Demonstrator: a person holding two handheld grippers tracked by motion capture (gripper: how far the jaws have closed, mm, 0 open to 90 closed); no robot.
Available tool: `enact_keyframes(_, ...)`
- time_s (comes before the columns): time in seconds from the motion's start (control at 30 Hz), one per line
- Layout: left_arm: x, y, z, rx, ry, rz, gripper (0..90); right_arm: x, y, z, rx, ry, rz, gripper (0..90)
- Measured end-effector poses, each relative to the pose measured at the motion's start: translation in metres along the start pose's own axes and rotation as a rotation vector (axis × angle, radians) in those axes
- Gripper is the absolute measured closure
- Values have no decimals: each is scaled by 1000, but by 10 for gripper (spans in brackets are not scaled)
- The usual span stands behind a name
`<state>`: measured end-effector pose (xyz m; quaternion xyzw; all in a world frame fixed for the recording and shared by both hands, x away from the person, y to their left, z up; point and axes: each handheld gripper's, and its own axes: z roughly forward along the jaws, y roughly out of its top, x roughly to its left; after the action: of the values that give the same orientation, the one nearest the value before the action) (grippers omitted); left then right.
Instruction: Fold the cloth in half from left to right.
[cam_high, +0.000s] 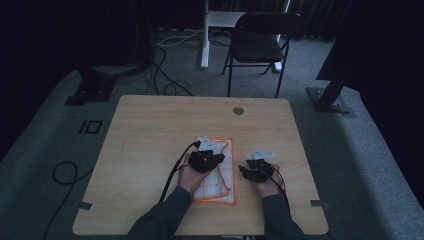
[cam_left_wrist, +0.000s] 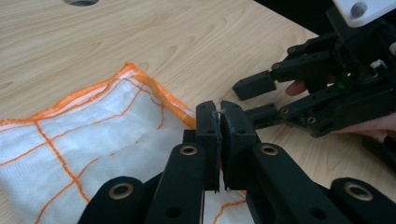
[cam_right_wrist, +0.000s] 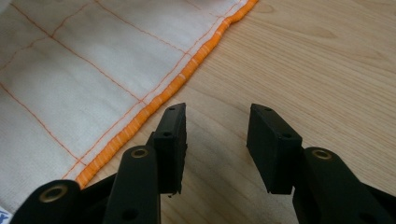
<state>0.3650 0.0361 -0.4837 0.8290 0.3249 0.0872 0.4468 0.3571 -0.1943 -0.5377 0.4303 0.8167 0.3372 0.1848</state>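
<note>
Wood top: light table (cam_high: 150, 150), bare apart from cloth; small round metal cap (cam_high: 238, 110) near far edge.
Cloth: white w/ orange grid lines and orange hem (cam_high: 223, 172), lies on table a bit right of middle, near person's side. In left gripper view (cam_left_wrist: 84, 135) the part by the jaws looks lifted and wrinkled, not flat.
Left gripper: (cam_high: 206, 161) is over the cloth, about its middle, held by left hand (cam_high: 187, 175). In its own view (cam_left_wrist: 219, 140) jaws are clenched together; some thin fabric or threads show in the slit between pads, so it seems to pinch a fold of cloth, but how much is caught I cannot tell.
Right gripper: (cam_high: 250, 172) on bare wood just beside right hem of cloth, held by right hand (cam_high: 270, 186). In its own view (cam_right_wrist: 217, 140) jaws stand apart, released, nothing between them, only wood. Hem (cam_right_wrist: 159, 100) runs just past the left jaw, not touching as far as visible. Also seen from left gripper view (cam_left_wrist: 280, 93), jaws parted, pointing toward cloth edge.
Both grippers: near each other, not touching.
Floor etc.: grey carpet, black folding chair (cam_high: 260, 42) behind table, cables (cam_high: 65, 175) on floor at left.
</note>
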Motion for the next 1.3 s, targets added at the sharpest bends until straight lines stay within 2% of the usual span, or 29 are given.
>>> enact_keyframes(0.17, -7, 2, 7, -10, -29, 5, 860, -1, 1, -1, -7, -3, 1, 571)
enact_keyframes(0.23, -7, 2, 9, -10, -42, 1, 788, -1, 2, -1, -10, -5, 2, 571)
enact_keyframes(0.27, -7, 1, 8, -14, -43, -1, 788, -1, 3, -2, -16, -7, 1, 571)
enact_keyframes(0.33, -4, -1, 4, -16, -40, -4, 743, -1, 5, -2, -22, -10, 1, 571)
enact_keyframes(0.37, -1, -3, -1, -21, -25, -4, 733, 0, 9, -2, -26, -12, -3, 571)
enact_keyframes(0.6, 10, -15, -16, -18, 25, -10, 701, 3, 20, 3, -41, -10, -8, 590)
enact_keyframes(0.63, 13, -21, -21, -11, 43, -8, 698, 4, 23, 7, -46, -13, -6, 610)
enact_keyframes(0.77, 17, -34, -27, 7, 64, -8, 692, 3, 31, 16, -54, -3, 9, 666)
enact_keyframes(1.0, 19, -48, -33, 15, 76, -14, 680, -5, 44, 33, -60, 1, 48, 709)
enact_keyframes(1.07, 20, -52, -33, 18, 76, -23, 679, -8, 49, 39, -59, -7, 56, 680)
enact_keyframes(1.1, 20, -54, -32, 22, 75, -27, 677, -11, 55, 47, -54, -21, 72, 614)
enact_keyframes(1.2, 21, -57, -30, 31, 74, -30, 677, -13, 57, 50, -52, -23, 77, 607)
enact_keyframes(1.3, 21, -59, -28, 41, 72, -32, 675, -20, 66, 66, -24, -23, 89, 586)
